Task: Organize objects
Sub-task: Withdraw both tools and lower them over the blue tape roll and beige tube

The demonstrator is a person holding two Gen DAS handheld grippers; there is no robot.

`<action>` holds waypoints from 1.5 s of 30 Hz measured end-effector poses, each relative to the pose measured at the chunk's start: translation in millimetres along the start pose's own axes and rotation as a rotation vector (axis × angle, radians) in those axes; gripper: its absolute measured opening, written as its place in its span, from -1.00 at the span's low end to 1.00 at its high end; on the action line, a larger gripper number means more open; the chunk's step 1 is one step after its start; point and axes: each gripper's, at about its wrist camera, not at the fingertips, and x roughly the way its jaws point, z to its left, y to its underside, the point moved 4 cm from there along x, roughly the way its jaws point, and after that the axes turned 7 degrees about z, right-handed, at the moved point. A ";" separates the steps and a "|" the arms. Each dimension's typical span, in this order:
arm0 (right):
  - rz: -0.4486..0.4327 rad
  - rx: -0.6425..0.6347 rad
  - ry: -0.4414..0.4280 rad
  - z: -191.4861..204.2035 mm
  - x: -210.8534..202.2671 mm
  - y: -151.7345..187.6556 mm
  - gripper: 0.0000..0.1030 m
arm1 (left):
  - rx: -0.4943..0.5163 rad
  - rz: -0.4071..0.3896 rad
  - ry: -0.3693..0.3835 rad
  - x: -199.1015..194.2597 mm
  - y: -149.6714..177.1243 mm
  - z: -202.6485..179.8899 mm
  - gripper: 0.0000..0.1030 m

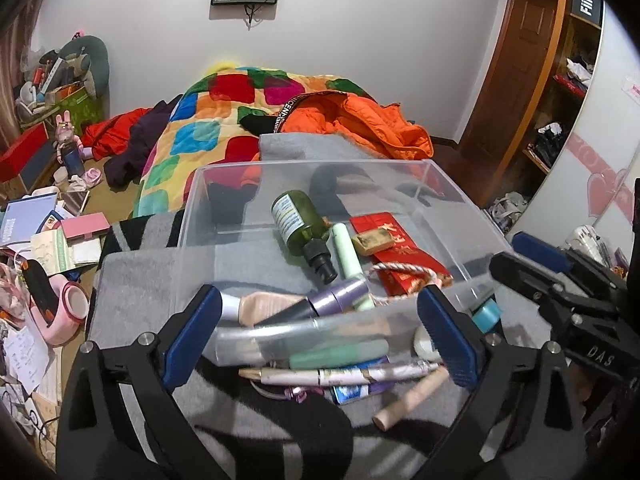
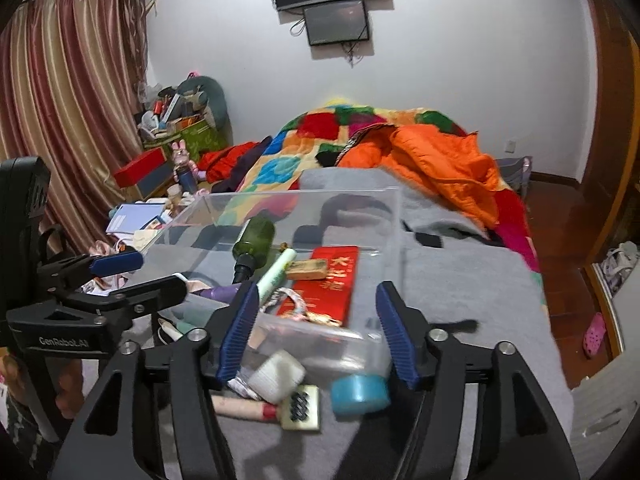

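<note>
The clear plastic box [image 1: 440,184] sat mid-frame on the grey blanket [image 1: 152,280] of the bed, and it was filling up. Inside lay a dark green bottle with a black pump cap [image 1: 298,226] on its side, a pale green tube [image 1: 348,254] beside it, a flat red envelope with gold lettering [image 1: 394,254] with a small tan block [image 1: 372,242] on top, and a twisted pink-and-white cord [image 1: 400,270].

Low in the left wrist view, loose cosmetics waited outside the near wall: a mint-green tube [image 1: 340,354], a white pen-like stick [image 1: 340,376], a beige tube [image 1: 412,398].

In the right wrist view, a teal roll [image 2: 360,394] and a white ribbed cap [image 2: 276,372] lay on the blanket.

The left tongs [image 1: 320,340] stood wide open, gripping nothing. The right tongs [image 2: 316,332] stood partly open, straddling the box's near corner, pads not pressing anything.
</note>
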 end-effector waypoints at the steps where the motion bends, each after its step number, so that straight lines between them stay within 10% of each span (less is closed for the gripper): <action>1: -0.004 0.001 0.010 -2.4 -3.6 2.1 0.20 | 0.006 0.002 -0.002 -1.8 3.3 -1.7 0.94; 29: 0.149 0.088 0.021 -38.0 23.2 62.8 0.22 | 0.112 0.160 0.035 30.2 89.9 -51.7 0.95; 41: 0.142 0.071 -0.009 -25.4 30.6 63.6 -0.32 | 0.128 0.139 0.067 18.9 94.2 -57.2 -0.32; 45: 0.126 0.087 -0.011 -30.1 22.5 64.8 -0.31 | 0.112 0.147 0.118 11.2 96.3 -56.2 -0.47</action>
